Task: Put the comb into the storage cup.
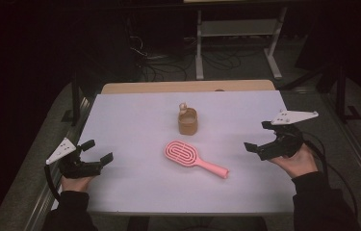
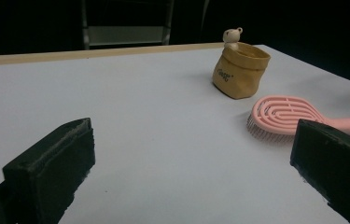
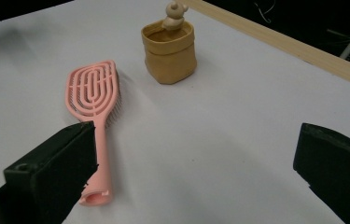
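Right now the pink hairbrush (image 1: 195, 159) lies flat near the middle of the white table (image 1: 130, 115), bristles down, its long axis running diagonally: the oval head points toward the far left, and the handle trails toward the near right, ending at a small open tip. That handle tip aims at the right gripper (image 1: 260, 137), which hovers over the table's right part with its jaws spread wide and nothing between them. In the right gripper view the hairbrush (image 3: 93, 107) runs almost straight away from the camera, the handle end sitting just beside the left jaw, so this gripper looks the nearer and better lined up for a grasp on the handle. The left gripper (image 1: 96, 151) sits low at the near left, also spread apart and empty; from it the hairbrush (image 2: 282, 114) shows head-first, off to the right, with the handle partly hidden behind its right jaw. A small tan pouch (image 1: 187, 121) with a little bear figure (image 1: 184, 108) at its rim stands just beyond the brush head, apart from it but close. Bare tabletop surrounds the handle on the near and right sides, so a reach from the right probably meets nothing; the near edge of the table lies well clear of the brush.
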Motion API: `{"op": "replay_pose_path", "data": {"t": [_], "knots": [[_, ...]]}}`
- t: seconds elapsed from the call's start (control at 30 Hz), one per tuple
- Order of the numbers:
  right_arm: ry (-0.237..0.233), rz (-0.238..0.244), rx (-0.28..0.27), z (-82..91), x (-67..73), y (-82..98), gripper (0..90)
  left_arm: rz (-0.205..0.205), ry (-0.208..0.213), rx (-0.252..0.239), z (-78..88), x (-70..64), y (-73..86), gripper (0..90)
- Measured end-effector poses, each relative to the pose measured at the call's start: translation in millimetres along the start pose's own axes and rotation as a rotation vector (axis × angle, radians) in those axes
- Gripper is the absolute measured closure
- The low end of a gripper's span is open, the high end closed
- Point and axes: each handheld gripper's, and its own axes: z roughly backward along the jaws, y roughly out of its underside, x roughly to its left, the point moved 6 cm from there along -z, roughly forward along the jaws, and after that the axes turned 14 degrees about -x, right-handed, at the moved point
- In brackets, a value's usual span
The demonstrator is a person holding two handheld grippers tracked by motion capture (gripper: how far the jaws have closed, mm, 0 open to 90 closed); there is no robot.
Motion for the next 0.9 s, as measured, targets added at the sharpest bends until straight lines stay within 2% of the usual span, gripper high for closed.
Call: {"op": "replay_pose_path", "data": {"t": [0.43,0.9], "knots": [[-0.052,0.026,0.044,-20.5,11.1,-11.6,0.0,0.0,0.0,0.001,0.1,-0.1,0.4,0.0],[-0.103,0.05,0.092,-40.6,26.0,-9.5,0.0,0.003,-0.001,0.001,0.6,0.1,0.5,0.0]]}}
